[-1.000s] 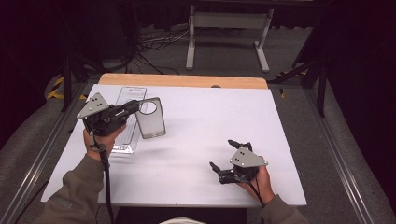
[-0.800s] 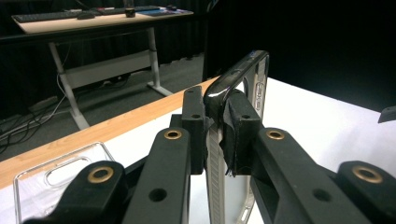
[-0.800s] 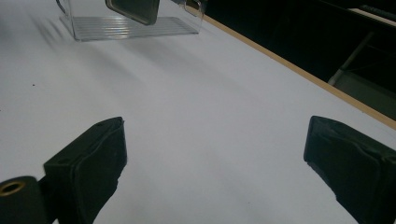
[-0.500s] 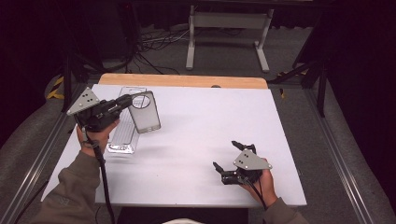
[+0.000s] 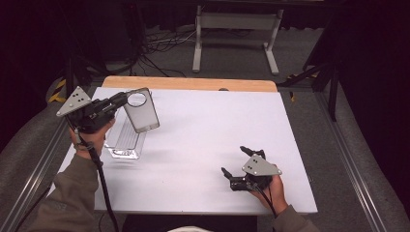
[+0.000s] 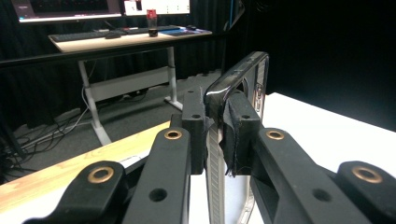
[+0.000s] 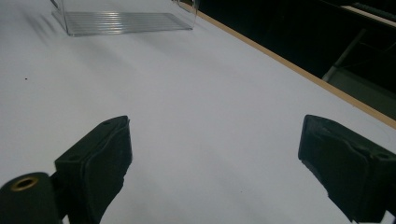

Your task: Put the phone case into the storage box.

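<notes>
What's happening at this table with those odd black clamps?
A person holds a two-jaw tool in each hand. The left tool is shut on the edge of a clear plastic phone case, holding it tilted in the air above a clear ribbed plastic tray. The right tool rests open on the white table, holding nothing.

A: How is the left gripper [image 5: 121,100] held?
B: It is raised at the frame's left, jaws clamped together, forearm entering from the lower left.

A: And the right gripper [image 5: 236,163]?
B: It is held low at lower right, jaws spread wide.
</notes>
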The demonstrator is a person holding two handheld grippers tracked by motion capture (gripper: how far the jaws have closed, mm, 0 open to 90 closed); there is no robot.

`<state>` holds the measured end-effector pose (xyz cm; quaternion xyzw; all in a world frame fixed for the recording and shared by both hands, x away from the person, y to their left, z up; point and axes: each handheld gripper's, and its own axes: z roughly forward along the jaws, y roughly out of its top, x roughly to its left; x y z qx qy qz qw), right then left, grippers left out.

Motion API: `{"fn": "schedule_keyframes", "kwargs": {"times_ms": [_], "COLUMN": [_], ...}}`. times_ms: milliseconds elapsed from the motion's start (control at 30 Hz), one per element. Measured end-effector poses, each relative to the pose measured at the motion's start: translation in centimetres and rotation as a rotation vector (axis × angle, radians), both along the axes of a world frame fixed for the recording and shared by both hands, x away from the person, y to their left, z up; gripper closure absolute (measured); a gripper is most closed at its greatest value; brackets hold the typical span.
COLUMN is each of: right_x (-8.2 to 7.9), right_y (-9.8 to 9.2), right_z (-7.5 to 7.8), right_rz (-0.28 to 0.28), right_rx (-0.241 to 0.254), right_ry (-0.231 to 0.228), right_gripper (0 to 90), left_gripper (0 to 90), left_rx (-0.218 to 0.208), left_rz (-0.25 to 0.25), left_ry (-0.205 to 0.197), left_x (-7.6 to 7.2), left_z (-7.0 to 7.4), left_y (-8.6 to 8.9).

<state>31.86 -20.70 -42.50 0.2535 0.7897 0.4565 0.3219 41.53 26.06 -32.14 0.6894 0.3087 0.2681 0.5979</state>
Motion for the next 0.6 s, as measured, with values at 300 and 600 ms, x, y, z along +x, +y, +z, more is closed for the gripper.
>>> {"fn": "schedule_keyframes", "kwargs": {"times_ms": [300, 600], "right_x": [0.1, 0.1], "right_y": [-0.3, -0.6], "right_z": [0.1, 0.1], "right_rz": [-0.009, -0.031], "right_rx": [0.01, 0.006], "right_ry": [0.002, 0.005], "right_gripper": [11.2, 12.1], "left_gripper": [80.7, 80.6], "left_rx": [0.021, 0.045], "left_rz": [0.015, 0.038], "left_ry": [-0.005, -0.012], "left_x": [1.2, 2.1], "left_z": [0.2, 1.0], "left_y": [0.7, 1.0]}}
